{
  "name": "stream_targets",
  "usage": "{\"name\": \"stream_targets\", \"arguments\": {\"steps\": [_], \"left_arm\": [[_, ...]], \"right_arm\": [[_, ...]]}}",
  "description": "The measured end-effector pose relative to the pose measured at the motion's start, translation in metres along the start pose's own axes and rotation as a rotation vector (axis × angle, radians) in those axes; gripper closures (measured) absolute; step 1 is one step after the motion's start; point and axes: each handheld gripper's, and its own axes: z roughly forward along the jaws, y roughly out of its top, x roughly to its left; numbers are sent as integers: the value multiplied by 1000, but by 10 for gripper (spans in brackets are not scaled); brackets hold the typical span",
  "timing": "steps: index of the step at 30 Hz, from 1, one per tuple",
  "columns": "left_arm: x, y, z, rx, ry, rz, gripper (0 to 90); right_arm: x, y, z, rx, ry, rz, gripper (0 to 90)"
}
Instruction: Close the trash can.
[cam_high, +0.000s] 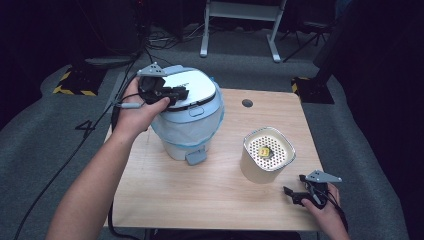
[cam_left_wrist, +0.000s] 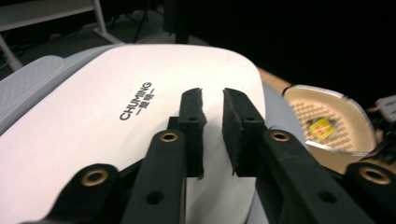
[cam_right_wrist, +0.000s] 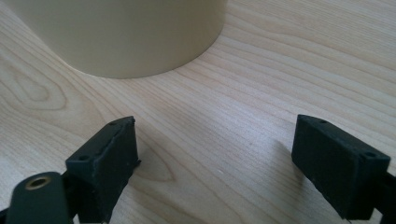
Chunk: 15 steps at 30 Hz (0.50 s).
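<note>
Wearing a white "CHUMING" lid, pale-blue bin (cam_high: 189, 117) stands upright.

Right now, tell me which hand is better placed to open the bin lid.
Left. The left claw hovers right over the bin's white lid, jaws nearly closed with nothing between them. The right claw rests open on the table near the front edge, beside the beige canister and away from the bin.
</note>
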Motion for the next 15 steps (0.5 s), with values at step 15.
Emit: {"name": "stream_targets", "arguments": {"steps": [15], "left_arm": [[-3,-1,5,21,8,-8,898]], "right_arm": [[0,0,0,0,0,0,144]]}}
